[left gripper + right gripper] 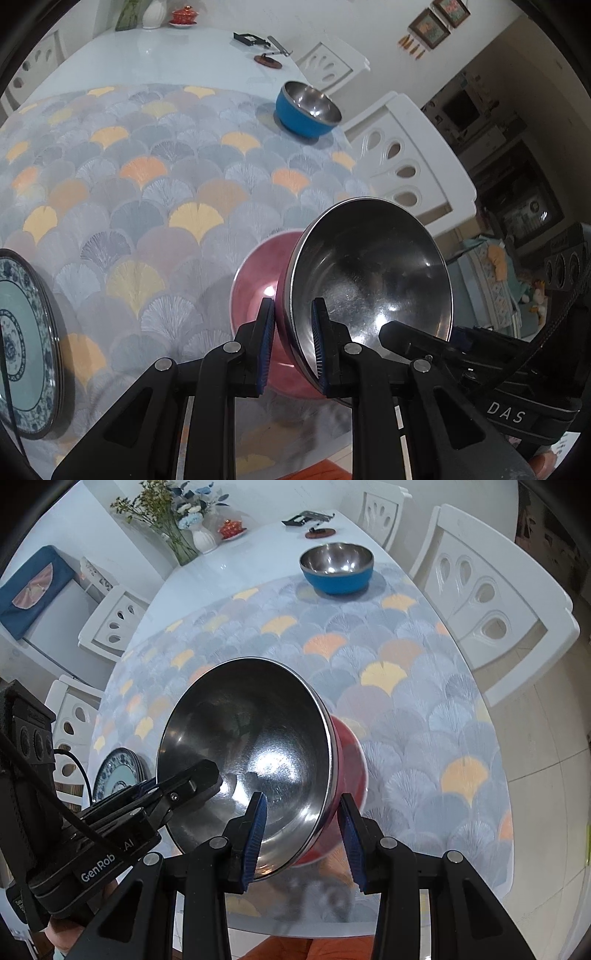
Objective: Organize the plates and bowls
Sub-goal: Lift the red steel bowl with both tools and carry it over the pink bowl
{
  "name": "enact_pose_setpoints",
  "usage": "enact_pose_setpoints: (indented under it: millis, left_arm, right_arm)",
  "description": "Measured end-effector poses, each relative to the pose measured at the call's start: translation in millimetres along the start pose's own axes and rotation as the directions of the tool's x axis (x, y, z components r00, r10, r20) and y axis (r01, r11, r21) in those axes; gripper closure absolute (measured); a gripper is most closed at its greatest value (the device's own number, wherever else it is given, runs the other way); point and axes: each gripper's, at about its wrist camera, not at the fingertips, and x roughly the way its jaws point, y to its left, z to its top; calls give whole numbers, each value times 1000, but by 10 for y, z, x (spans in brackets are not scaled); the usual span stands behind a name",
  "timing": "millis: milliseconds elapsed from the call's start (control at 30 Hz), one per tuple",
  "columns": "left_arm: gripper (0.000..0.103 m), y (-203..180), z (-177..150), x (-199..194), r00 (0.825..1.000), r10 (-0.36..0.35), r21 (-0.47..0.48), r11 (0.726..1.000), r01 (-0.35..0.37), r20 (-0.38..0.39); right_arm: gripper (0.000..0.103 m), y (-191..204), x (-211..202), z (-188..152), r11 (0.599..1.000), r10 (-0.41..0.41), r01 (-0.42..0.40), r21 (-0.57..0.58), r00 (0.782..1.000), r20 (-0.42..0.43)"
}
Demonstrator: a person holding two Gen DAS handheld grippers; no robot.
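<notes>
A red bowl with a steel inside [369, 273] [251, 757] is tilted on its side above the patterned table mat. My left gripper [293, 343] is shut on its rim, one finger inside and one on the red wall. My right gripper [304, 834] straddles the opposite rim with its jaws apart and not gripping. A blue bowl with a steel inside [308, 109] [336, 568] stands upright at the mat's far edge. A stack of blue-patterned plates [26, 343] [118, 771] lies at the left of the mat.
White chairs [406, 162] [495, 602] stand along the table's right side, and more chairs [110, 620] on the left. A vase of flowers [195, 531], a red lidded cup [232, 528], a black stand [251, 38] and a dark coaster [267, 61] sit at the far end.
</notes>
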Motion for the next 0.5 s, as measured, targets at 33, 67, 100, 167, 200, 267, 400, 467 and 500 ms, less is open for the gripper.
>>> enact_pose_setpoints:
  millis: [33, 67, 100, 167, 200, 267, 400, 467, 500]
  left_arm:
    - [88, 0, -12, 21, 1000, 3, 2, 1000, -3, -6]
    - [88, -2, -22, 43, 1000, 7, 4, 1000, -7, -11]
    - [88, -4, -33, 61, 1000, 11, 7, 1000, -11, -16]
    - [88, -6, -54, 82, 1000, 18, 13, 1000, -18, -22]
    - [88, -6, -65, 95, 999, 25, 17, 1000, -24, -26]
    - [88, -9, -77, 119, 999, 37, 24, 999, -36, -36]
    - [87, 2, -89, 162, 997, 54, 35, 998, -52, -55]
    - [87, 12, -91, 182, 996, 57, 33, 998, -55, -62]
    - [87, 17, -88, 188, 996, 58, 33, 998, -56, -65]
  right_arm:
    - [64, -15, 20, -8, 1000, -1, 1, 2, 1000, -5]
    - [64, -30, 47, -25, 1000, -2, 2, 7, 1000, -11]
    - [64, -41, 63, -34, 1000, -1, 2, 9, 1000, -14]
    - [64, -52, 93, -53, 1000, -3, 3, 9, 1000, -18]
    - [64, -57, 106, -59, 1000, -3, 3, 8, 1000, -20]
    - [64, -61, 121, -73, 1000, -3, 3, 8, 1000, -23]
    - [64, -64, 148, -89, 1000, 1, -1, 9, 1000, -27]
    - [64, -59, 161, -92, 1000, 4, -3, 12, 999, -32]
    - [64, -57, 165, -92, 1000, 6, -5, 13, 999, -33]
